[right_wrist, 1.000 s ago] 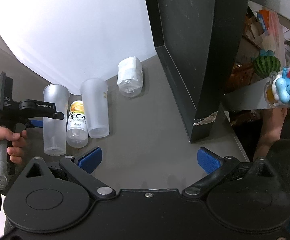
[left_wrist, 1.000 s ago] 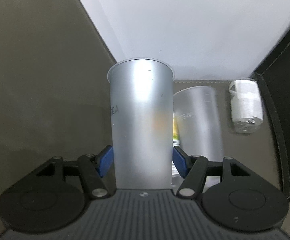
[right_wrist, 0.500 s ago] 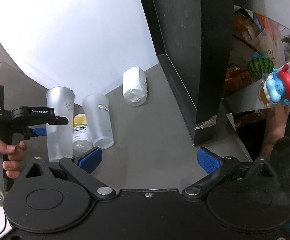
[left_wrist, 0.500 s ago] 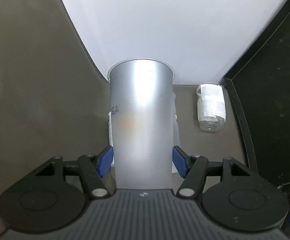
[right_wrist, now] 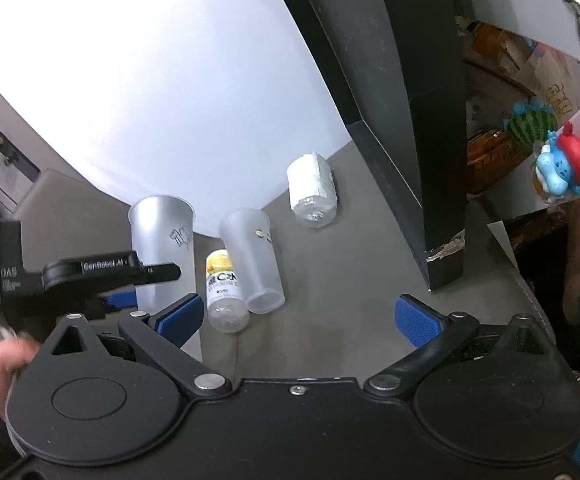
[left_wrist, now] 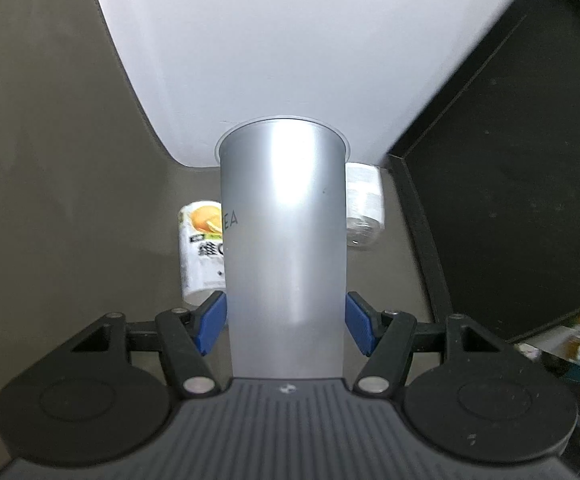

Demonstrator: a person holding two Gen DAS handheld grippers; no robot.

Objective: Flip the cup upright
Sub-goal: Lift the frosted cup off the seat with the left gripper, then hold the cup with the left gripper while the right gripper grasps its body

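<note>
Now the left gripper [left_wrist: 285, 322], clamped on the frosted cup [left_wrist: 283, 240], has lifted it beside the juice bottle [right_wrist: 221, 288], rim up; setting down remains. Right gripper [right_wrist: 296, 316] gapes empty.

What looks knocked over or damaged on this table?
Three things lie on their sides on the grey table: a frosted cup, a small orange-labelled bottle touching it, and a white wrapped roll apart. The black panel has a chipped lower corner. The left gripper holds another cup.
</note>
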